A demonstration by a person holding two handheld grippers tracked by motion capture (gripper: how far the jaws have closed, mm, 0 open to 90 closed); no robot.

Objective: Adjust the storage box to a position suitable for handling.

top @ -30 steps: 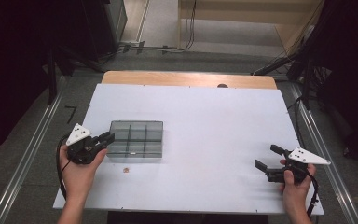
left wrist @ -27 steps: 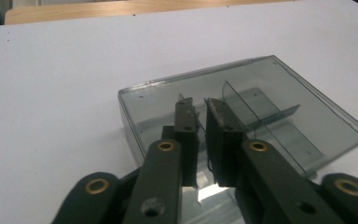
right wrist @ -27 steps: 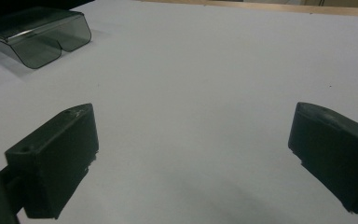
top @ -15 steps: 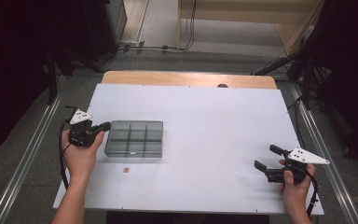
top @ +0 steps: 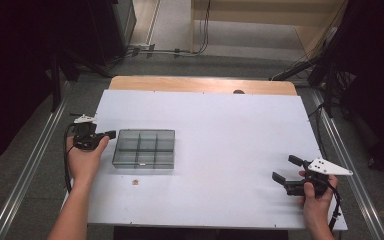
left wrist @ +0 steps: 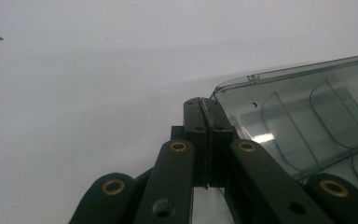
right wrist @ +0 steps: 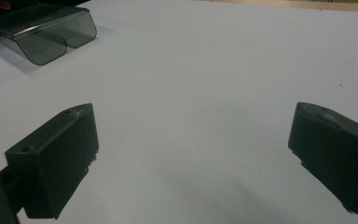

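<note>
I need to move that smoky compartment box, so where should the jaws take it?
Grip the compartment box by its thin upright left wall, coming from the left, where the shut left gripper sits near its corner. The rim is narrow enough to pinch; the body looks too broad.

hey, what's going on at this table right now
A person sits at a white table with a gripper in each hand. The left gripper, jaws shut with nothing between them, sits at the left edge of a smoky clear plastic organizer box with divided compartments, right by its corner. The right gripper rests open near the table's right front corner, far from the box. A tiny object lies on the table just in front of the box.
</note>
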